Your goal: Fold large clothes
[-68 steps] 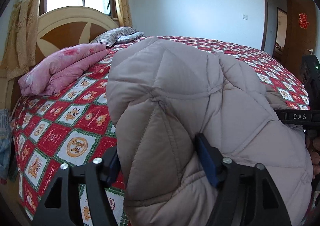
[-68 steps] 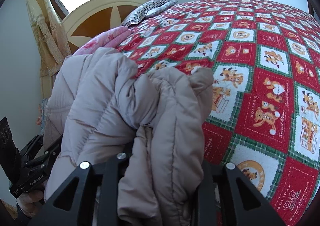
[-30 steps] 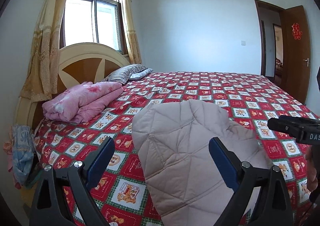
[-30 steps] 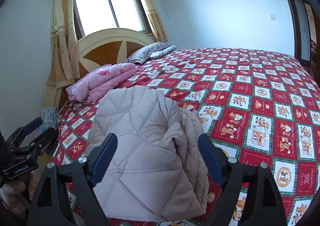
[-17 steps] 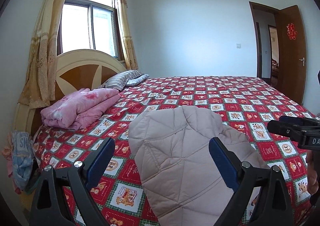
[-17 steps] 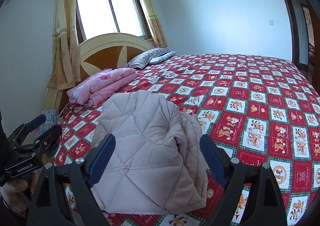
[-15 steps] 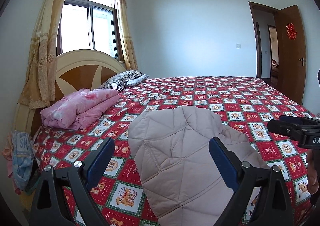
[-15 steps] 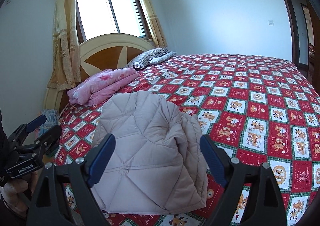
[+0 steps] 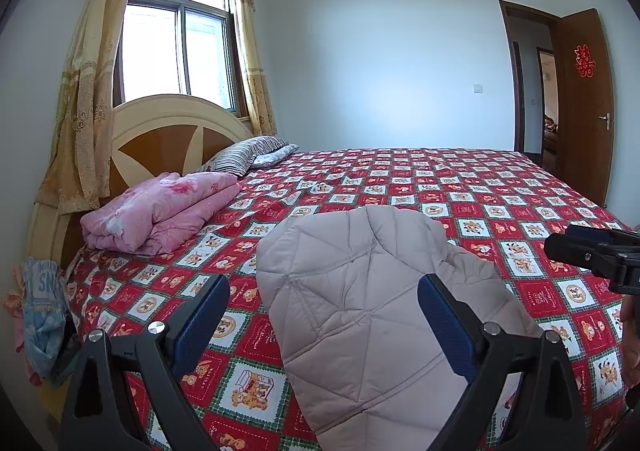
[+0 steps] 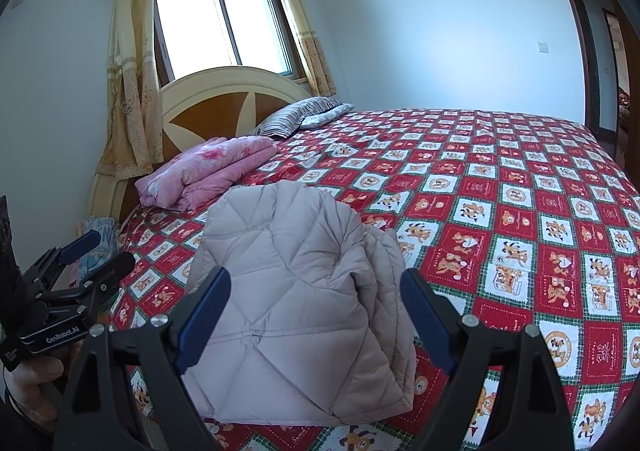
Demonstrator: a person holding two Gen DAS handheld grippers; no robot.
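A beige quilted puffer jacket (image 9: pixel 360 291) (image 10: pixel 296 291) lies folded into a compact bundle on the red patterned bedspread (image 9: pixel 460 187) (image 10: pixel 500 187), near the bed's front edge. My left gripper (image 9: pixel 324 311) is open, drawn back from the jacket, its blue pads standing wide on either side with nothing between them. My right gripper (image 10: pixel 316 305) is open too and holds nothing; the jacket lies beyond its fingers. The left gripper (image 10: pixel 92 255) also shows at the left of the right wrist view, and the right gripper's fingertips (image 9: pixel 588 247) at the right edge of the left wrist view.
A folded pink quilt (image 9: pixel 160 211) (image 10: pixel 208 171) and striped pillows (image 9: pixel 248 155) lie by the wooden headboard (image 9: pixel 168 135). Some blue cloth (image 9: pixel 44 307) hangs off the bed's near left corner. A wooden door (image 9: pixel 584 99) stands open at the right.
Both grippers let go of the jacket and drew back from it; it now lies folded on the bed. Over the last half second nothing has shifted.
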